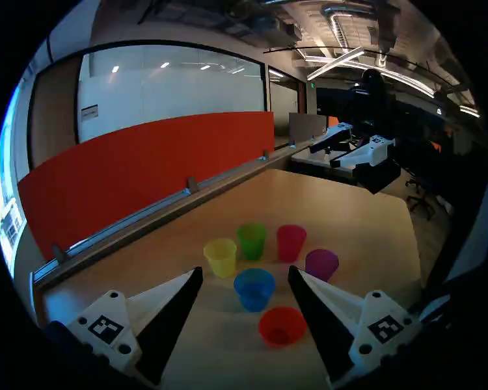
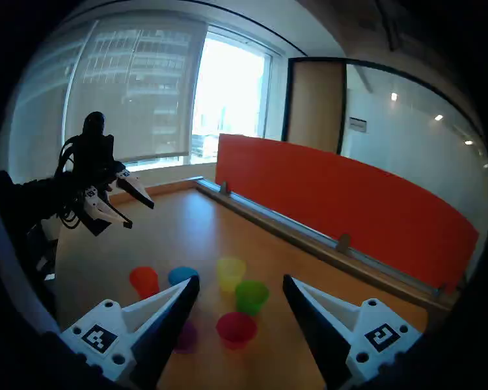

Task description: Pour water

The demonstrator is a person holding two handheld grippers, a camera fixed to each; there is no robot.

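- Both claws, left gripper point(image 1: 244, 269) and right gripper point(image 2: 240, 278): jaws apart, holding nothing.
- Blue cup point(image 1: 254, 289) stands upright among five other coloured cups, clustered ahead of both grippers.
- Wooden table point(image 1: 348, 214); red partition point(image 1: 146, 169); glass wall point(image 1: 172, 84) behind.

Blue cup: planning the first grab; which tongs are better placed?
Left, probably: the blue cup sits centred between the open left tongs; it lies off to one side of the right tongs.
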